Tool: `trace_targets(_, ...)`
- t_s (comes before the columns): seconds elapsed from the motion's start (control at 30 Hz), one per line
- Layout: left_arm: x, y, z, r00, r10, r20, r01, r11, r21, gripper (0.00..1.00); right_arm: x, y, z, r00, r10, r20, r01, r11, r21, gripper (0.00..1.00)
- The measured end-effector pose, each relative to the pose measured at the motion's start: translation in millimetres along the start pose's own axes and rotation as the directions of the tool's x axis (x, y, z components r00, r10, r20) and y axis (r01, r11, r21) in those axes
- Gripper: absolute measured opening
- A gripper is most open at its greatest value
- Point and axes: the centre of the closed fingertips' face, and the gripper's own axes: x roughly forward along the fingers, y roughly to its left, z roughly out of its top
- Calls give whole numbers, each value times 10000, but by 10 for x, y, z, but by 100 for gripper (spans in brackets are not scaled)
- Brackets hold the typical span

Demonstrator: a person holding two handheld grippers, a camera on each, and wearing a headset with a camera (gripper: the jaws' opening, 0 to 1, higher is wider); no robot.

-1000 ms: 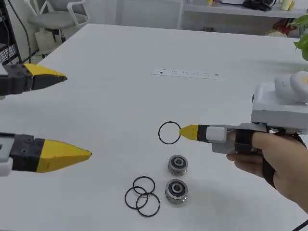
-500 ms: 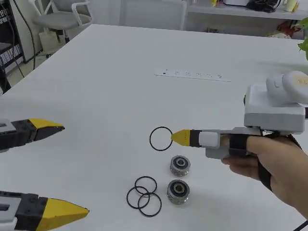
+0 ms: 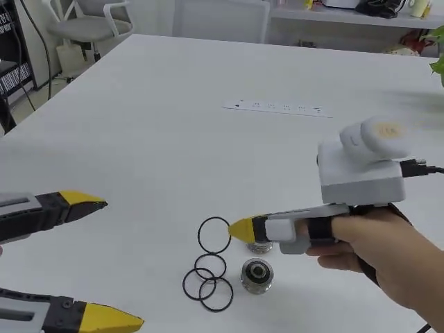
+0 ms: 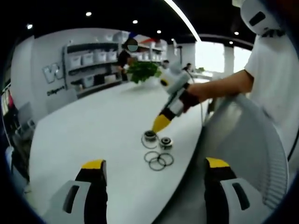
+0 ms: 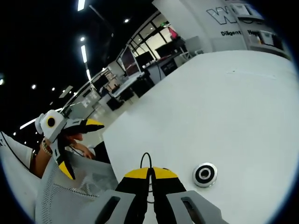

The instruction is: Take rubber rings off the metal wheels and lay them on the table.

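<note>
Table: a broad white matte table (image 3: 159, 104), smooth and flat.
Left gripper: the left gripper (image 3: 124, 262) has dark arms ending in glossy yellow wedge tips. Its jaws are spread wide with nothing between them, and it hangs over the near left of the table, well apart from the parts.
Right gripper: the right gripper (image 3: 232, 229) has a grey-white plastic body and a pointed yellow tip, and is held in a hand (image 3: 374, 253). Its jaws are pressed together, pinching the edge of the held ring.
Power strip: a long flat white power strip (image 3: 277, 107) lies on the table, well beyond the work.
Wheels: two small round metal wheels, silvery with dark centres. The near wheel (image 3: 255, 272) lies flat just beside the loose rings. The far wheel (image 3: 262, 247) is partly hidden under the right gripper's tip.
Held ring: a thin black rubber hoop (image 3: 199, 236) that sticks out from the closed tips, just above the loose rings. Whether it touches the table cannot be told.
Loose rings: three thin black rubber rings (image 3: 207, 279) lie flat on the table, overlapping one another.
</note>
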Motion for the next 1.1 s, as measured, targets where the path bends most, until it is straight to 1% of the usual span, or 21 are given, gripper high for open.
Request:
trace_targets(0.13, 10, -13, -7, 10000, -42, 28, 42, 9999, -125, 87, 46, -29, -129, 9980, -155, -606, 134, 9993, -357, 0)
trace_targets(0.27, 27, -24, -24, 10000, -53, -61, 52, 9999, -156, 87, 94, -59, -244, 9927, -306, -1165, 228, 9974, -681, 0)
trace_targets(0.37, 34, -41, -13, 10000, -65, -22, 65, 9999, -154, 87, 117, -117, -335, 9846, -604, -1642, 418, 9925, -1146, 0)
trace_targets(0.43, 38, -59, -9, 9999, -113, -25, 113, 9998, -165, 87, 129, -190, -406, 9744, -1016, -2007, 658, 9819, -1775, 0)
trace_targets(0.5, 41, -69, -16, 9999, -134, -55, 133, 9998, -130, 86, 149, -211, -446, 9700, -1160, -2137, 741, 9780, -1948, 0)
trace_targets(0.7, 31, -76, -40, 9998, -121, -138, 119, 9998, -139, 86, 165, -231, -471, 9642, -1481, -2199, 920, 9647, -2466, 0)
trace_targets(0.73, 28, -75, -41, 9998, -107, -138, 105, 9998, -142, 86, 164, -246, -469, 9627, -1550, -2218, 937, 9599, -2640, 0)
trace_targets(0.9, 20, -70, -47, 9999, -48, -142, 45, 9998, -214, 85, 163, -263, -447, 9631, -1662, -2119, 1019, 9532, -2846, 0)
trace_targets(1.1, 41, -78, -56, 9998, -82, -168, 79, 9998, -206, 85, 150, -273, -418, 9642, -1738, -2001, 1116, 9510, -2882, 4)
